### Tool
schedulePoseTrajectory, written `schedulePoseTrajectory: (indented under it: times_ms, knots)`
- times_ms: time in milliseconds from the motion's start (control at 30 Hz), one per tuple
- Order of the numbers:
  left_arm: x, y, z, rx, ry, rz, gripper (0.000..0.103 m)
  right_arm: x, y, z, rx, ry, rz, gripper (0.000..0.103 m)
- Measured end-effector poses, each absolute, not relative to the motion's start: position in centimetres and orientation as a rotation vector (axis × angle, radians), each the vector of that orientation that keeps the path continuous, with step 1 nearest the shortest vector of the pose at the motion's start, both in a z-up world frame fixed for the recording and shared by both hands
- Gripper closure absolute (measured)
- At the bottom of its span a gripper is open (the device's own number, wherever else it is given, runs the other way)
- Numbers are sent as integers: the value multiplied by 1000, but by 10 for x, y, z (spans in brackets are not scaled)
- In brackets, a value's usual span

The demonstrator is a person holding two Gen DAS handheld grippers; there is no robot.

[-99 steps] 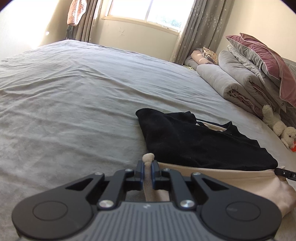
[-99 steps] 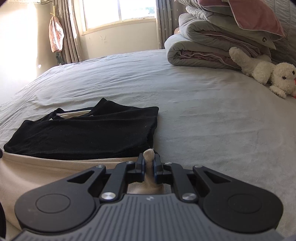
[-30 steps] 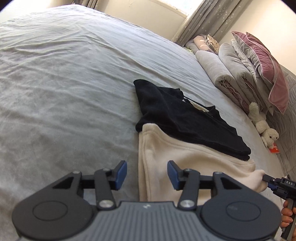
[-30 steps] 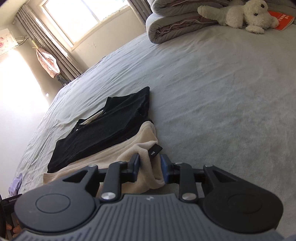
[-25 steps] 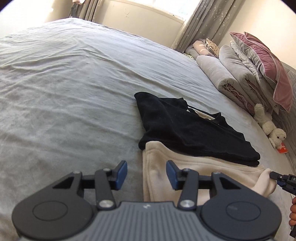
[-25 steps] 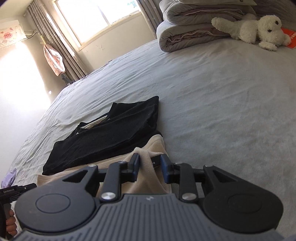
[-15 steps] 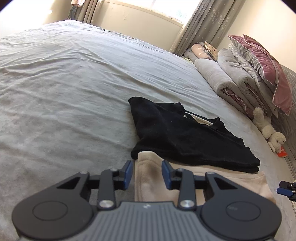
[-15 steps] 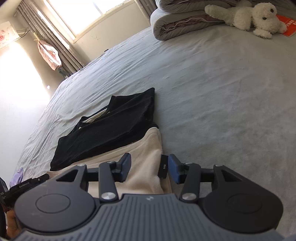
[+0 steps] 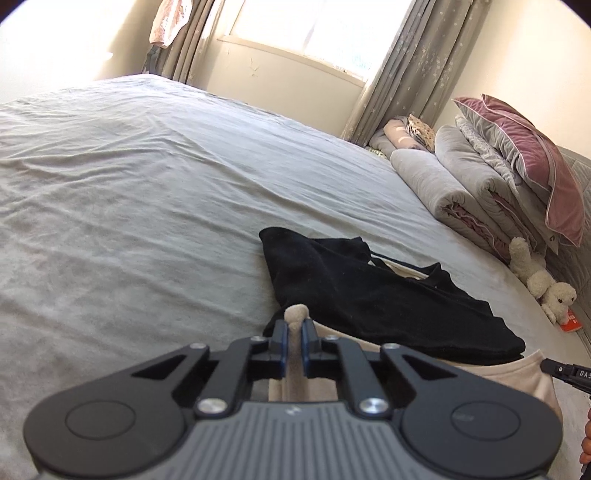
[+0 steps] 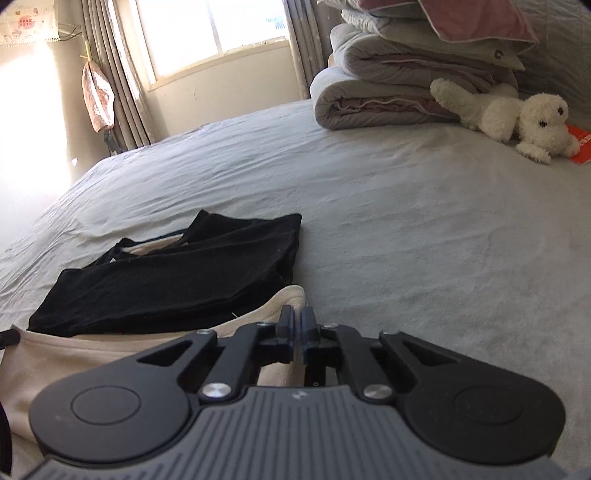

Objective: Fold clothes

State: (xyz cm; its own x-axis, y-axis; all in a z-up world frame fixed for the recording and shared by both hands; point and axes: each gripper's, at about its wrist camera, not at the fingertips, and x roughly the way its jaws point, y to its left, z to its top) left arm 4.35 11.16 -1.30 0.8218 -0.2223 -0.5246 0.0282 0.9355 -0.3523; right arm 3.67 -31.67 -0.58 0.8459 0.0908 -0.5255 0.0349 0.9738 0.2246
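i see a grey bed point(image 9: 147, 206), rolled quilts point(image 10: 388, 96) stacked under a pink pillow point(image 9: 532, 155), a white plush dog point(image 10: 517, 114) beside an orange booklet point(image 10: 581, 147), grey curtains point(image 9: 410, 66) framing the window point(image 10: 210, 29).

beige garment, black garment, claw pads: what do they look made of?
Beige garment: soft matte knit or fleece, apparently; fuzzy nap, bunches into a rounded nub in the left claw.
Black garment: matte, likely cotton knit; lint specks, limp folds.
Pads: blue, probably rubbery; hard to confirm.
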Motion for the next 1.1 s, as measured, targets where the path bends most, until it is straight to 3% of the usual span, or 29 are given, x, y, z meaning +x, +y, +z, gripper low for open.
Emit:
schedulePoseTrajectory:
  times_ms: [300, 367, 400, 433, 533, 733, 1000, 1100]
  knots:
    - [58, 102, -31, -244, 641, -97, 91, 60, -305, -33, 141, 626, -19, 97]
    - [57, 99, -27, -219, 635, -80, 80, 60, -302, -32, 126, 627, -33, 94]
    - [55, 98, -23, -205, 624, -70, 66, 58, -300, -29, 116, 622, -40, 86]
    - [52, 96, -19, -191, 607, -60, 61, 56, -298, -25, 107, 617, -48, 78]
    - [40, 85, -3, -119, 536, -65, 61, 43, -280, -12, -5, 539, -71, 66]
    - [29, 42, 0, 34, 515, -221, 58, 25, -227, -7, -128, 472, 96, 66]
    - [38, 29, -34, 178, 597, -241, 51, 37, -195, -45, -361, 528, 171, 66]
    - [38, 41, -32, 153, 606, -239, 50, 41, -229, -45, -283, 541, 135, 58]
